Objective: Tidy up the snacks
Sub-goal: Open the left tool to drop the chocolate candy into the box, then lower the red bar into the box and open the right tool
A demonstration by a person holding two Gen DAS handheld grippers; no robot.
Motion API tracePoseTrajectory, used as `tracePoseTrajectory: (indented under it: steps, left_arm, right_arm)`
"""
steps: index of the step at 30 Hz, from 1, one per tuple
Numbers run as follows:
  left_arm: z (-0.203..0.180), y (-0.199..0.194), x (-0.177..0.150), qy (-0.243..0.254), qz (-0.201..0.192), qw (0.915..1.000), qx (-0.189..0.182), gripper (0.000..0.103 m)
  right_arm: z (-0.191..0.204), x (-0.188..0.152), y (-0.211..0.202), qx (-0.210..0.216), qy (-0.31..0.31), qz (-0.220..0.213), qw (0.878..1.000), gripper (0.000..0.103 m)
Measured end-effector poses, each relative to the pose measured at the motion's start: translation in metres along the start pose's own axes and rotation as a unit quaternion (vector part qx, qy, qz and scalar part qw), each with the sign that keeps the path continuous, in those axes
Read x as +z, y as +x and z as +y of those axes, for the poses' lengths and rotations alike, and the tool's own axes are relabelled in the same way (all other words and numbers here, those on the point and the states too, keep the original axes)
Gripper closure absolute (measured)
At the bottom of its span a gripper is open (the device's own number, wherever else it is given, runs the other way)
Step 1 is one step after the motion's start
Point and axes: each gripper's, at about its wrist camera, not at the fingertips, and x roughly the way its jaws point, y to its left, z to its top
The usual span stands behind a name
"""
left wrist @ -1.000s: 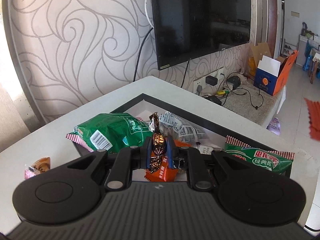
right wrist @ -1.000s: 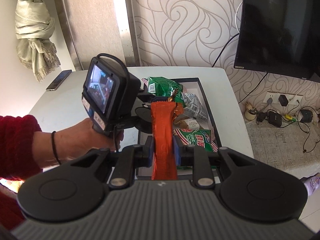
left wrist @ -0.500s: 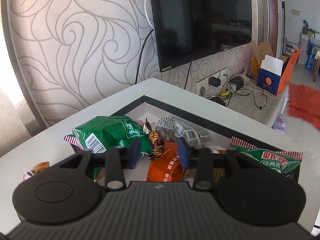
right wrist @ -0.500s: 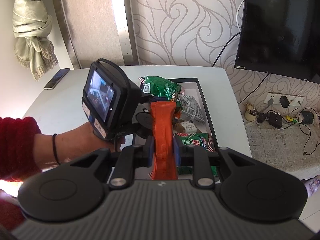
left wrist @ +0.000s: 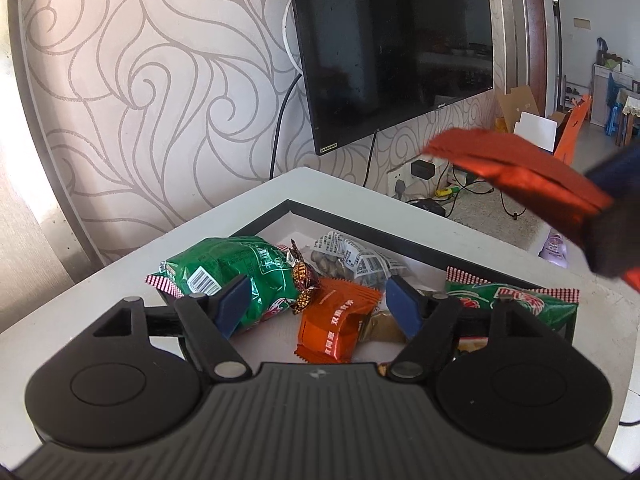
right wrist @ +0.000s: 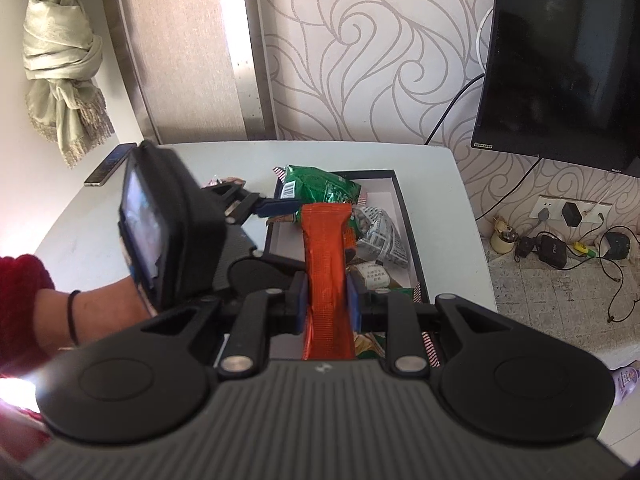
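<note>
We hold our left gripper low over the tray, its blue fingers spread wide with nothing between them. Our right gripper is pinched on a long orange packet, which stands up between the pads and reaches forward above the tray; in the left view that same packet hangs in the air over the tray's right side.

Inside the tray, a green bag lies at the left end, partly over the rim. Just beside it, toward the tray's middle, sits a small foil-wrapped candy, touching the green bag. Next to the candy lies a short orange pack, in the gap between our left fingers. Behind that, toward the tray's far rim, is a clear bag of nuts with printed labels. A second green bag lies at the tray's right end.

The tray rests on a white table. A phone lies on the table's far left corner, well apart from the tray. A television hangs on the wall beyond the tray.
</note>
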Motion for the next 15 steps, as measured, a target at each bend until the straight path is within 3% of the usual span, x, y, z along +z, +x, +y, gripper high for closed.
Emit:
tracePoseTrajectory:
  steps: [15]
  left_arm:
    - [-0.011, -0.039, -0.016, 0.021, 0.01, 0.9997, -0.012, 0.021]
  right_arm:
    - [0.001, 0.023, 0.046, 0.016, -0.013, 0.02, 1.0, 0.079]
